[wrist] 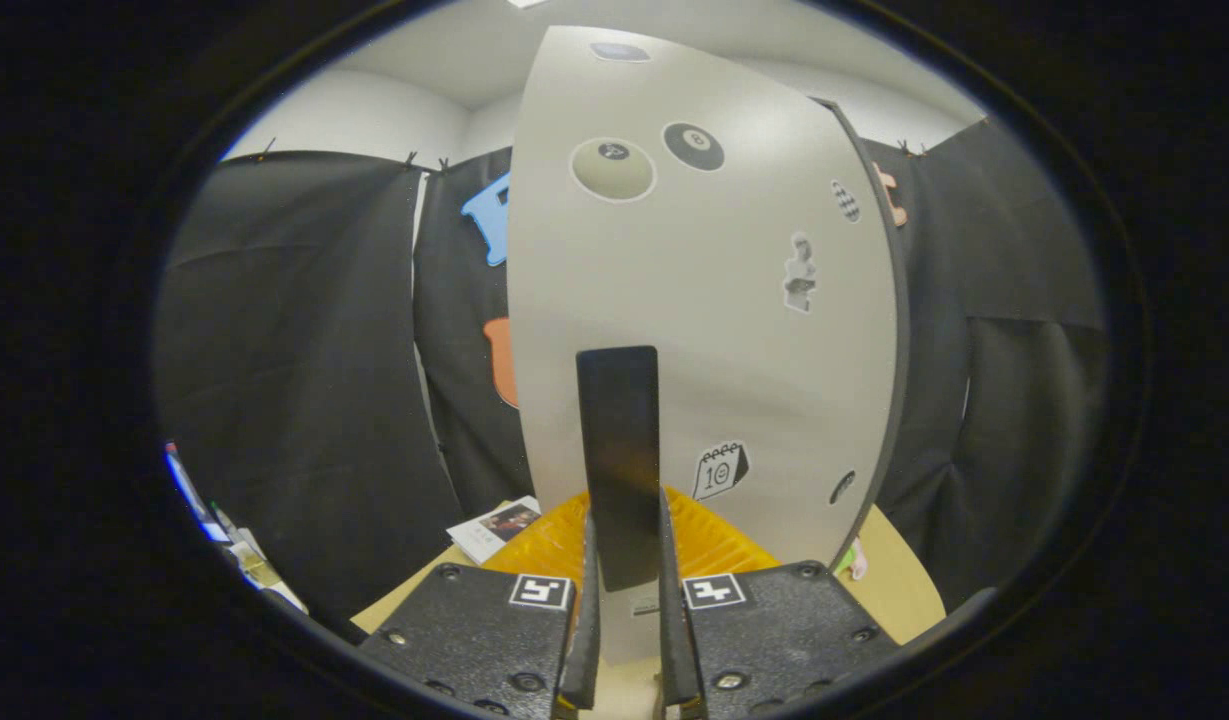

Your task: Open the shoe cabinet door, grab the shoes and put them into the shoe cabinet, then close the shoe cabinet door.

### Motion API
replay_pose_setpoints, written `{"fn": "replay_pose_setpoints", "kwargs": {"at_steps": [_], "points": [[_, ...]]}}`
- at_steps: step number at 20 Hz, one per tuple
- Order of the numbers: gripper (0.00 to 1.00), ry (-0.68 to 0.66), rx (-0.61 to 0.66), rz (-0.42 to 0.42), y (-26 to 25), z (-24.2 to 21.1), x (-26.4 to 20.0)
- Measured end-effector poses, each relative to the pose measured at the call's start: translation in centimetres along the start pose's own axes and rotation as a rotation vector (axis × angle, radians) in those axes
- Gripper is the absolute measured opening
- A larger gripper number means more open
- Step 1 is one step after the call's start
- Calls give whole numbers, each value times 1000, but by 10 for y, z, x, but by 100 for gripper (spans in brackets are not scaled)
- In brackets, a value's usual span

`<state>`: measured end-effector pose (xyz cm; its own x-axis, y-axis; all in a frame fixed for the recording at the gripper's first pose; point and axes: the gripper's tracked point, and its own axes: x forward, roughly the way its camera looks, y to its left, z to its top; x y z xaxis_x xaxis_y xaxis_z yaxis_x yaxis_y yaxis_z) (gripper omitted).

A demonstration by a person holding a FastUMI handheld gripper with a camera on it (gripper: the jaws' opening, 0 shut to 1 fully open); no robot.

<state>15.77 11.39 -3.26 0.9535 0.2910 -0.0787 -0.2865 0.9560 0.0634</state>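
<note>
The shoe cabinet door [714, 330] stands upright right in front of me, a pale panel with several small stickers on it and a dark edge along its right side. A narrow black vertical handle [619, 430] is fixed to the door's lower middle. My gripper [622, 545] is at the lower part of that handle, with one finger pressed against each side of it. The handle's bottom end runs down between the fingers [719, 545] and is partly hidden there.
A wooden tabletop [904, 590] lies under the door. A printed booklet [494, 525] rests on it to the left of the fingers. A small green and pink object [854, 560] peeks out by the door's lower right edge. Some clutter [239, 555] sits far left.
</note>
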Motion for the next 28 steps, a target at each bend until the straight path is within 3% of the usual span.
{"fn": "replay_pose_setpoints", "kwargs": {"at_steps": [10, 20, 28], "points": [[22, 7, 4, -123, -70, -8, -96], [12, 36, -13, -119, -125, -3, -131], [4, 35, -7, -208, -200, 3, -159]]}}
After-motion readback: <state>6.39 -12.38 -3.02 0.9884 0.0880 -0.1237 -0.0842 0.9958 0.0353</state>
